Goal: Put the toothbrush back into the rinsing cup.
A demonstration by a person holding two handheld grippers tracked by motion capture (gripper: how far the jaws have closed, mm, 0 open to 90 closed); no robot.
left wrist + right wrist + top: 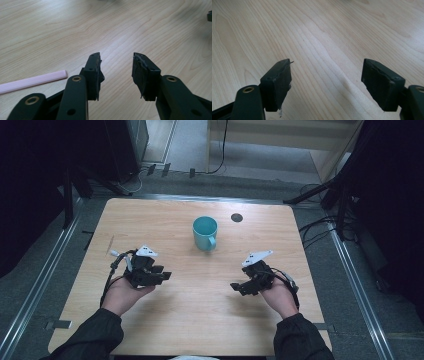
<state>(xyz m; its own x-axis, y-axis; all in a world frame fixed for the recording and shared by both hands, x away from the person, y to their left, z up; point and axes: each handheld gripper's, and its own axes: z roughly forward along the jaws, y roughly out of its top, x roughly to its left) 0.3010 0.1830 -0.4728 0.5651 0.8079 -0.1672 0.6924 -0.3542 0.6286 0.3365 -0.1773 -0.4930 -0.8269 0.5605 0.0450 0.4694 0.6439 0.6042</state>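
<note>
One teal mug [205, 233], one pink straw [32, 80], two grippers, one table [165, 220].

The table [200, 310] is pale wood with wavy brown grain. On it, the mug [205, 233] is teal, and at 1 o'clock from it lies a dark grey disc [237, 217]. Both hand-held grippers, left [164, 273] and right [238, 287], are black with white top plates. The ribbed strip [32, 80] is pale pink.

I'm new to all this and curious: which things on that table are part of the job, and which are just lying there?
Part of the job, as far as I can judge:
left gripper, open
right gripper, open
teal mug, nearest both

Just lying about:
pink stick
dark round spot in the table
</note>
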